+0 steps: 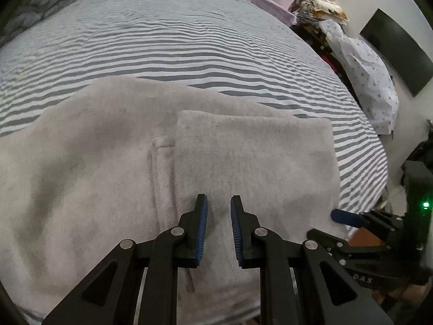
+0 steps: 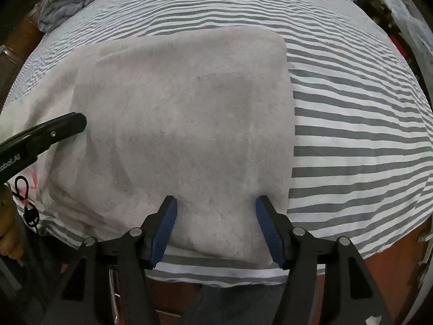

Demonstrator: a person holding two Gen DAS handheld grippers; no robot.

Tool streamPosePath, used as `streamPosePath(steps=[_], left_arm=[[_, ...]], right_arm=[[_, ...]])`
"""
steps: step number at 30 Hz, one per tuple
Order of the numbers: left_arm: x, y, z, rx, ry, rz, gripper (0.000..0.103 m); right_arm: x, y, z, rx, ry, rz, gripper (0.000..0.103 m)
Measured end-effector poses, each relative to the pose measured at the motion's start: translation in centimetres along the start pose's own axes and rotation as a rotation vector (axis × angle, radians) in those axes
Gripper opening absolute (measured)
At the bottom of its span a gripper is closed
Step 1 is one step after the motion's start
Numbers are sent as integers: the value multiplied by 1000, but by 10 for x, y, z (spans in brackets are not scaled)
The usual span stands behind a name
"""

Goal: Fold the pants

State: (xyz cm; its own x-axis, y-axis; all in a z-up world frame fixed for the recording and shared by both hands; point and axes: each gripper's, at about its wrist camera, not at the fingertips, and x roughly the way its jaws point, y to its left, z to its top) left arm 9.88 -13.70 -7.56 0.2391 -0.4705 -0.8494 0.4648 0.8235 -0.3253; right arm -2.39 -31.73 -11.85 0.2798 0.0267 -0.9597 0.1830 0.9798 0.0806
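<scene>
The pants [image 1: 113, 162] lie flat on the bed [image 1: 189, 43], close to its near edge. They are soft and pale grey, and the bed sheet has grey and white stripes. One part of the pants is folded over on top of the rest, and it makes a neat block [image 1: 254, 157] with a straight edge on the right side. Seen from the right wrist, the pants [image 2: 184, 113] fill the middle of the picture, and the striped bed [image 2: 351, 124] shows to the right of them and under their near edge. The left gripper [image 1: 218, 205] hangs just over the folded part. Its two blue fingers [image 1: 203, 216] are a little apart, with a small gap between them, and nothing is in that gap. From the right wrist you can see one black finger of the left gripper [image 2: 65, 128] poking in from the left side, over the pants. The right gripper [image 2: 216, 205] is at the near edge of the pants. Its blue fingers [image 2: 165, 224] are spread wide, one on each side of the cloth, and they pinch nothing. From the left wrist, a blue tip of the right gripper [image 1: 349, 218] shows at the right corner of the pants. A grey blanket [image 2: 62, 2] is bunched up at the far left of the bed. A heap of clothes [image 1: 360, 62] sits by the wall on the right, next to a dark screen [image 1: 397, 51].
</scene>
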Motion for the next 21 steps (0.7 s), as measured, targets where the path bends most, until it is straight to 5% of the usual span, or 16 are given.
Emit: streamPosePath(steps=[7, 9, 11, 15, 21], left_arm=[[-88, 72, 19, -86, -76, -37, 20], [-125, 105, 21, -107, -121, -35, 24], [-165, 147, 18, -140, -172, -25, 42], [-222, 230, -8, -231, -249, 44, 53], [-245, 310, -53, -391, -282, -5, 54]], right_arm=[[-36, 18, 24, 17, -53, 50, 58], [-46, 36, 33, -2, -73, 80, 58], [-51, 53, 38, -23, -82, 114, 58], [-52, 105, 52, -83, -76, 224, 58], [-35, 181, 64, -184, -15, 281, 58]])
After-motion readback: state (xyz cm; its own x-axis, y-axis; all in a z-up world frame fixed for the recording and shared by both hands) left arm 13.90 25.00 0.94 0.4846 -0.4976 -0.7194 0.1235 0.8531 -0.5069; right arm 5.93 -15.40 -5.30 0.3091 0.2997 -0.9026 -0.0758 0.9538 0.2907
